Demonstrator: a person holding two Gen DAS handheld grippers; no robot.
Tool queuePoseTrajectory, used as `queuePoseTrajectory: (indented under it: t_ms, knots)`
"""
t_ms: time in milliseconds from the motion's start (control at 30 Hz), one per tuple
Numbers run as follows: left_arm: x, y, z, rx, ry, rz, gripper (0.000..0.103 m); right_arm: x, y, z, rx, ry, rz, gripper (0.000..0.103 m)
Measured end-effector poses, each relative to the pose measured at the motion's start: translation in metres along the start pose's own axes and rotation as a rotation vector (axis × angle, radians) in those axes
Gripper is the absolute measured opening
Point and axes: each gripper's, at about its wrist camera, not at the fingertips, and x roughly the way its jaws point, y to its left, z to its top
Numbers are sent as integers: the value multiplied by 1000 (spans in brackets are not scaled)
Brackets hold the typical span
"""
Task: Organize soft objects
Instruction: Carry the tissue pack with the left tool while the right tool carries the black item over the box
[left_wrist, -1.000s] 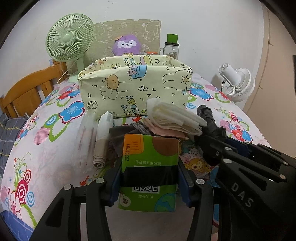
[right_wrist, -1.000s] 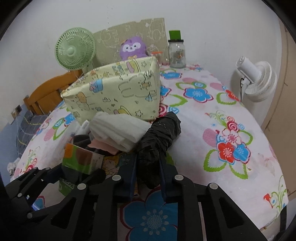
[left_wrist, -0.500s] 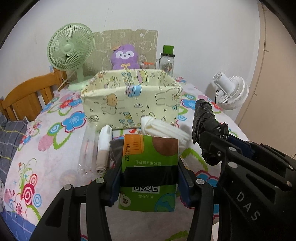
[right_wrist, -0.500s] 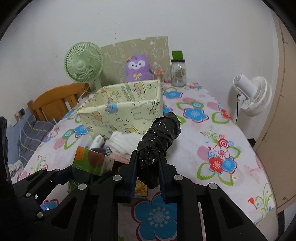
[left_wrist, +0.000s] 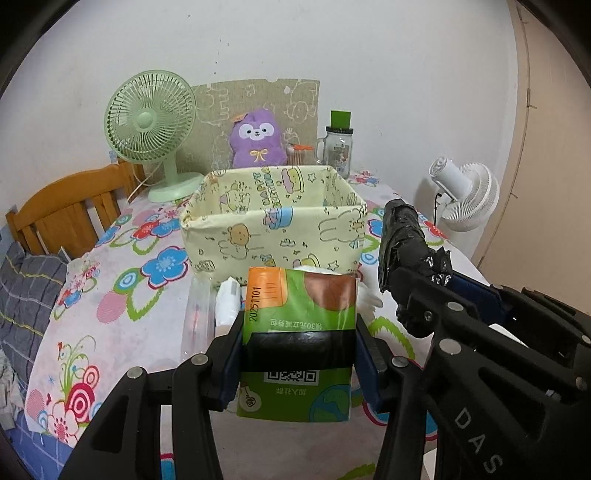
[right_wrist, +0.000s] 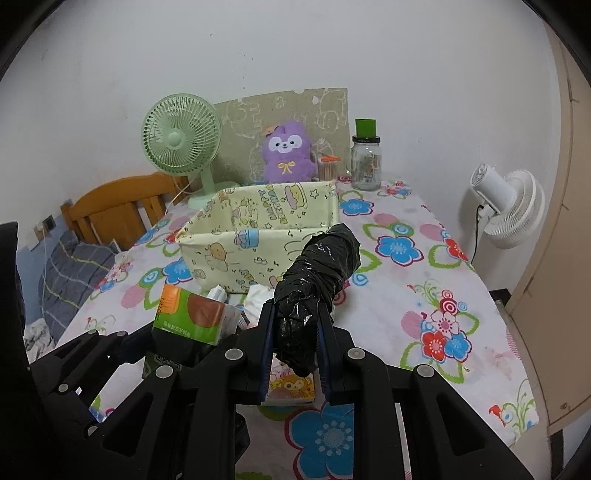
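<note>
Above the floral counter (left_wrist: 122, 325), my left tongs (left_wrist: 299, 343) clamp a tissue pack (left_wrist: 299, 332), right tongs (right_wrist: 295, 332) a black roll (right_wrist: 317, 269), bin (left_wrist: 273, 229) open straight ahead.

A lived-in home, most likely a bedroom corner — a table under a flowered cloth (right_wrist: 402, 236) stands against a plain white wall. Along its far edge sit a green desk fan (left_wrist: 149, 123), a purple plush toy (left_wrist: 256, 142) and a glass jar (right_wrist: 365, 168). A wooden headboard (left_wrist: 66, 210) and checked bedding (left_wrist: 26, 291) lie beyond its left edge — a white fan (right_wrist: 508, 205) beyond its right.
</note>
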Motion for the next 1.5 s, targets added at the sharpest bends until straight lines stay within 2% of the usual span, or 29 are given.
queuePoseTrajectory:
  t_ms: [733, 1067, 1500]
  knots:
    - [-5, 3, 51, 17, -97, 25, 54, -2, 0, 53, -8, -75, -59, 24]
    - [8, 8, 79, 10, -106, 41, 54, 14, 1, 80, -30, -100, -56, 24]
    - [37, 23, 103, -12, -84, 21, 54, 47, 2, 105, -40, -92, -44, 24]
